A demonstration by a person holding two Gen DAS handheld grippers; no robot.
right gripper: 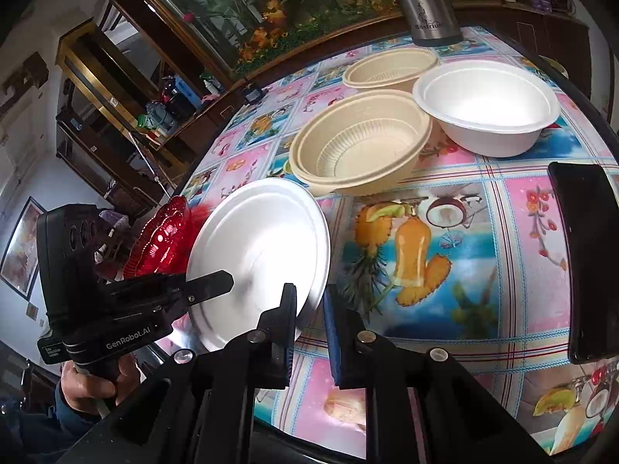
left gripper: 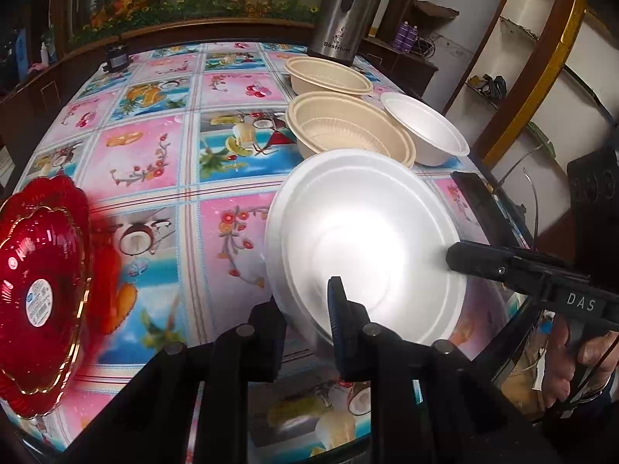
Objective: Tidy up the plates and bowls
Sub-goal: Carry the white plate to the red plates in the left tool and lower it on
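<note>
Left gripper (left gripper: 305,309): reaches forward over the table, its jaws pinching the near rim of the white foam plate (left gripper: 365,247), one finger (left gripper: 338,309) inside the dish, the other under it.
Right gripper (right gripper: 309,324): seen from its own camera, the jaws stand a narrow gap apart just beside the plate's rim; its left finger (right gripper: 284,321) is at the rim edge, and whether it touches cannot be told. In the left wrist view one finger comes in from the right and lies across the plate's far edge.
Hands: the left hand (right gripper: 91,381) wraps the pistol grip low at the left of the right wrist view; the right hand (left gripper: 576,352) does the same at the lower right of the left wrist view.
White foam plate: lifted and tilted on edge above the tablecloth (left gripper: 154,162), between the two tools.
Bowls: two tan bowls nested (left gripper: 348,127), a single tan bowl (left gripper: 329,75) behind them, a white foam bowl (left gripper: 425,127) just beside the nest on the right (all resting upright on the cloth).
Red plates (left gripper: 38,290): scalloped, gold-trimmed, stacked at the left edge, with a round sticker too small to read.
Writing: "DAS" on the right tool's body; "GenRobot.AI" on the left tool's body; "Bastrium", or close to it, on the steel flask (left gripper: 340,11) behind the bowls.
Phone (right gripper: 588,263): dark, flat on the cloth at the right.
</note>
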